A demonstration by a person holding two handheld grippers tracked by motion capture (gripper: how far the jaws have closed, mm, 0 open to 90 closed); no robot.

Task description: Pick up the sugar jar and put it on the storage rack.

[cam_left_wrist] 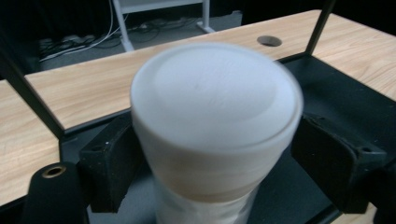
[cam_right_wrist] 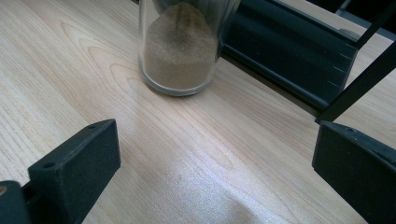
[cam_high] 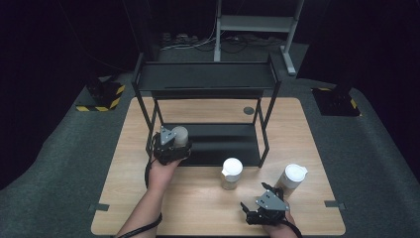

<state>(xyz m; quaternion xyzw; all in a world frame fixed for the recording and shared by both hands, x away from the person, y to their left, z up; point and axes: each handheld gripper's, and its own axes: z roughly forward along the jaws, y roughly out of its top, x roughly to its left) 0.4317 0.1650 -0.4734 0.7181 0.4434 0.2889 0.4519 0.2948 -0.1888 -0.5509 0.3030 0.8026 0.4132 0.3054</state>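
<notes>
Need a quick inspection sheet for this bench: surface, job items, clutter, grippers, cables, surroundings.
Surface: wooden table, bare wood in front; a round hole near the back edge.
Job's things: three white-lidded jars. Left jar at the black rack, over its lower shelf. Middle jar and right jar stand on the table; the middle one holds brown powder.
Clutter: nothing seen.
Grippers: left gripper has its jaws around the left jar. Right gripper is open, near the front edge, holding nothing.
Cables: one trails along the left forearm; loose cables lie on the floor behind.
Surroundings: dark room, grey carpet, hazard-striped bases.
</notes>
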